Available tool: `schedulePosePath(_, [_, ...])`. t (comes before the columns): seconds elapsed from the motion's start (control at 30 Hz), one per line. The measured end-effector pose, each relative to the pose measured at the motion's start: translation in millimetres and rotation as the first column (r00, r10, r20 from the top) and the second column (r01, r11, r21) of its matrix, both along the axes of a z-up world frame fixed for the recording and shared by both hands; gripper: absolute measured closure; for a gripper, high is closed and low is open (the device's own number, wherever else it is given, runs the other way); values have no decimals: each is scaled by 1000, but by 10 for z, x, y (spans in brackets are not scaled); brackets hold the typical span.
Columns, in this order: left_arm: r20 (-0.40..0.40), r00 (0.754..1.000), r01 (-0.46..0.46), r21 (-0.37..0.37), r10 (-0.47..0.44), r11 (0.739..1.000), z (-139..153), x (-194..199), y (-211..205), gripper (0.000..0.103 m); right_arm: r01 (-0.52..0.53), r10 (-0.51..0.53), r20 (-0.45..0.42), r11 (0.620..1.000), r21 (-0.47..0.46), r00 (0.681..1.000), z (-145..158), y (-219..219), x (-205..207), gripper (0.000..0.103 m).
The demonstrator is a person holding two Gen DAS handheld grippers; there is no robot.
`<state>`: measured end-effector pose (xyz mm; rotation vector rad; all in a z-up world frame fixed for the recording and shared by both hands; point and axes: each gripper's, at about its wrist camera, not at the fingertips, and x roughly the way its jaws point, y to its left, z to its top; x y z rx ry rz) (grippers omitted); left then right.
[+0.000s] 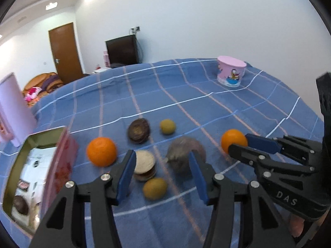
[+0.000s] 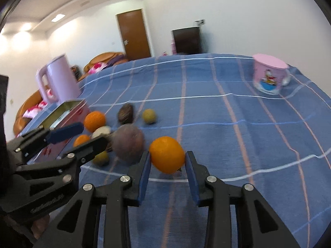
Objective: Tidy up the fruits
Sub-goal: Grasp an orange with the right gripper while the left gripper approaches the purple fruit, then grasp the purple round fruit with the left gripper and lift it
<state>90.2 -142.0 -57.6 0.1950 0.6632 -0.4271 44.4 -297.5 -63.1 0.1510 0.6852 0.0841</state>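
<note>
The right gripper (image 2: 168, 166) has its 2 blue pads set either side of an orange (image 2: 166, 154) on the blue checked cloth (image 2: 227, 111), jaws spread with the fruit between them, apparently not yet squeezed; I'd judge this is the pick-up step. Next it likely needs to clamp and carry the orange toward the open pink tin (image 1: 31, 165) at the left, which already holds 1 dark fruit. The left gripper (image 1: 162, 174) hangs open above a stacked brown-and-white piece (image 1: 144, 165) and a small green fruit (image 1: 155, 188). A second orange (image 1: 101, 151), a large greyish-purple fruit (image 1: 182, 155) and the left gripper crowd the route. A pink kettle (image 2: 60, 78) and cartoon cup (image 1: 231, 70) stand well apart.
</note>
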Motion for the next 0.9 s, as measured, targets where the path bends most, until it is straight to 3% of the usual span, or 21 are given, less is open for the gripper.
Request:
schedulePosePath(0.1, [25,999,23,28,-24,999,-6,10,-149,38,19,-19,6,999,35,1000,9,-79,-10,67])
schedulePosePath(0.17, [37,999,25,30,-26,999,0,31,-217,38,30,-31,15,998,49,999,19,-111,-22,68])
schedulePosePath(0.37, [-8,999,53,-5,-53,999,-34,146,-315,32,65,-68,33,994,82,997,39,-204,-73,68])
schedulePosePath(0.9, [-156,978,122,-118,-139,986,-160,200,-350,34,120,-125,43,987,111,991,53,-364,-133,68])
